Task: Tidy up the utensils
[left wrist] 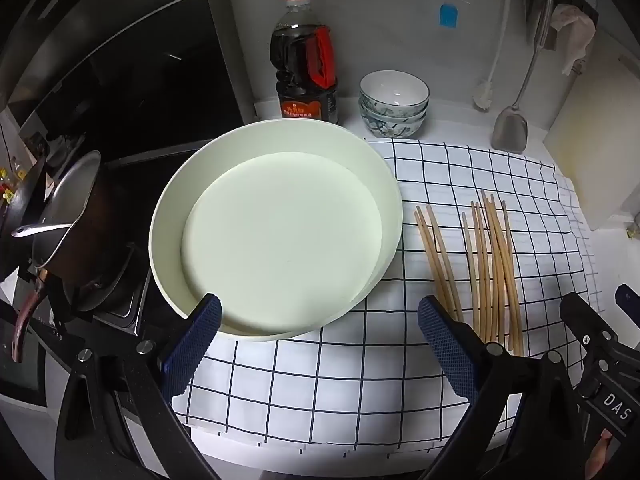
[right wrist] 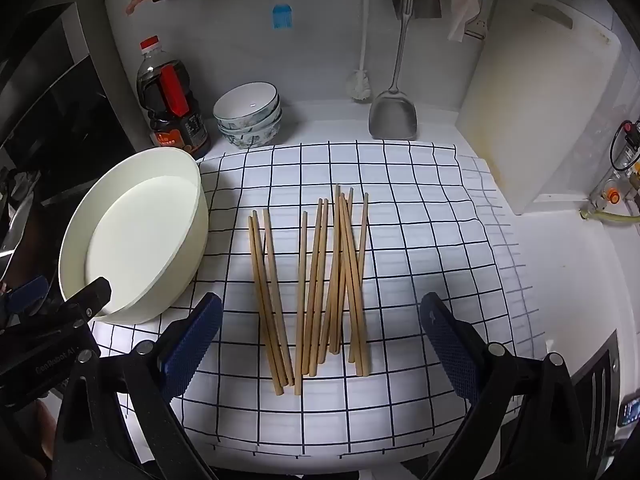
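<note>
Checked cloth (right wrist: 400, 208) covers the counter; loose chopsticks (right wrist: 316, 288) lie right of the round basin (right wrist: 132, 240). Both grippers, left gripper (left wrist: 320, 344) and right gripper (right wrist: 322, 344), hover wide and empty. Close across the bundle's near ends, squarely.

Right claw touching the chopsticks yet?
Apart. The right wrist view shows the right claw open, its pads hovering either side of the chopsticks, checked cloth visible between pads and sticks.

We see the right claw (right wrist: 322, 344) wide open above loose wooden chopsticks (right wrist: 316, 288) lying on the checked cloth (right wrist: 420, 240), nothing between its fingers. Cream round tub (right wrist: 192, 216) sits left of them. Stacked bowls (right wrist: 248, 120), sauce bottle (right wrist: 170, 100) and spatula (right wrist: 394, 114) stand behind.
</note>
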